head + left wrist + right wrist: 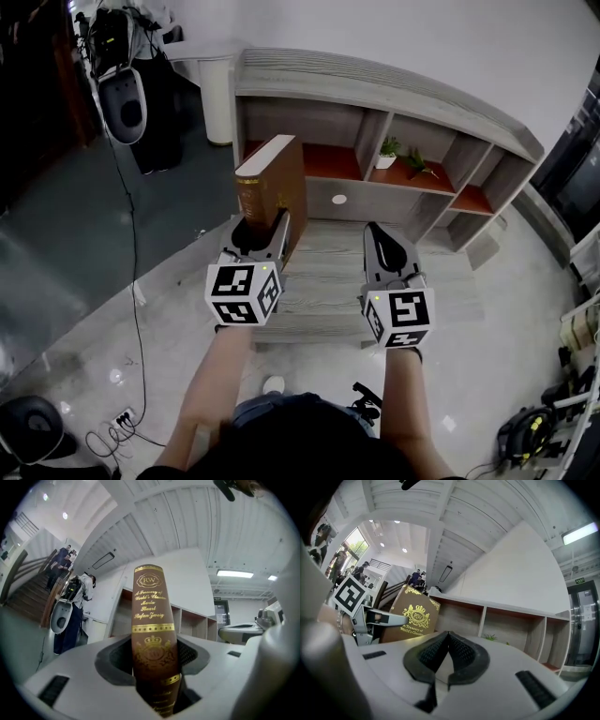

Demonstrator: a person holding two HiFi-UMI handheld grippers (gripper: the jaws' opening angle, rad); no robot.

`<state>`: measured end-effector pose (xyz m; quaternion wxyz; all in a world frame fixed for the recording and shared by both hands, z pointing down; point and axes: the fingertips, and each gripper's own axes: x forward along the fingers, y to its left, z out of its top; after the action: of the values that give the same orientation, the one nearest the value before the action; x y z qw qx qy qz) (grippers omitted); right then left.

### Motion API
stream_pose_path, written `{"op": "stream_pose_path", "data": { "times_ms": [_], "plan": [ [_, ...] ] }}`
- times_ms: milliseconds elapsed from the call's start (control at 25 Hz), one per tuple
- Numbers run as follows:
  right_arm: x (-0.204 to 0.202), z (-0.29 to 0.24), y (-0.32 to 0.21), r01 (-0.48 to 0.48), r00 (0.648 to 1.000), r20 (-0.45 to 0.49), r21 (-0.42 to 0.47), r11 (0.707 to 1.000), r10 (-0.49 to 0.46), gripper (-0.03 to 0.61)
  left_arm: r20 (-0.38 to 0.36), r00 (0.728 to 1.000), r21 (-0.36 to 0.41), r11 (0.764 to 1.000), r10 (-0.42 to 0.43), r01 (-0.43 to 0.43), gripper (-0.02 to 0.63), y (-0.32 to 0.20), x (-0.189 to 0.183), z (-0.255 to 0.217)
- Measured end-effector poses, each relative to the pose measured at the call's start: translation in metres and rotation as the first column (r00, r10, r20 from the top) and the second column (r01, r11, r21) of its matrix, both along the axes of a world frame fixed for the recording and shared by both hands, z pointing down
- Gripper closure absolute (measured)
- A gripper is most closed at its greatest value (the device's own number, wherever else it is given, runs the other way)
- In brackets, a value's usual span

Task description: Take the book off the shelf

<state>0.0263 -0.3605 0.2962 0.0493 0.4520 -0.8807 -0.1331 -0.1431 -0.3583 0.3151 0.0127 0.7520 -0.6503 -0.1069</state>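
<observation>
Standing upright in the left gripper, the thick brown hardcover book with gold lettering rises straight out of the fingers. Its long axis runs up and away from them, and its spine faces back along the left gripper view. The fingers are part-way apart and pressed on the book's lower end, one on each cover, so the book is already held rather than waiting to be reached.

In the head view the book hangs in front of the left-hand compartment of the low grey wooden shelf with orange-red inner boards. It seems to be clear of the compartment, not resting in it, though the steep angle makes the gap hard to judge. If so, drawing it back toward the person, along the line from shelf to body, looks like all that is left.

The right gripper hovers just beside the book on its right, level with the left one. Its fingers are closed together with nothing between them. The left gripper has the only hold on the book, and the right is near enough to steady the tall, top-heavy volume if it tips.

Counted: one book, two grippers, one shelf, and two small green plants in a middle compartment, well apart from the book.
</observation>
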Motion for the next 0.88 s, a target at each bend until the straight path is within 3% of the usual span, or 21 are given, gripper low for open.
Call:
{"op": "stream_pose_path", "data": {
  "times_ms": [360,600,880],
  "plan": [
    [0.011,-0.009,-0.003,-0.031,0.999,0.028,0.024,0.999,0.03,0.563,0.116,0.989,0.067,0.994,-0.094,0.086,0.391,0.01,-0.003,-0.015],
    [0.015,-0.023,-0.006,-0.046,0.994,0.1,0.049,0.998,0.041,0.563,0.174,0.977,0.126,0.986,-0.126,0.105,0.391,0.016,-0.006,-0.03],
    [0.024,-0.039,-0.002,-0.066,0.995,0.077,0.111,0.992,0.058,0.563,0.269,0.948,0.168,0.977,-0.172,0.129,0.391,0.024,-0.015,-0.043]
  ]
}}
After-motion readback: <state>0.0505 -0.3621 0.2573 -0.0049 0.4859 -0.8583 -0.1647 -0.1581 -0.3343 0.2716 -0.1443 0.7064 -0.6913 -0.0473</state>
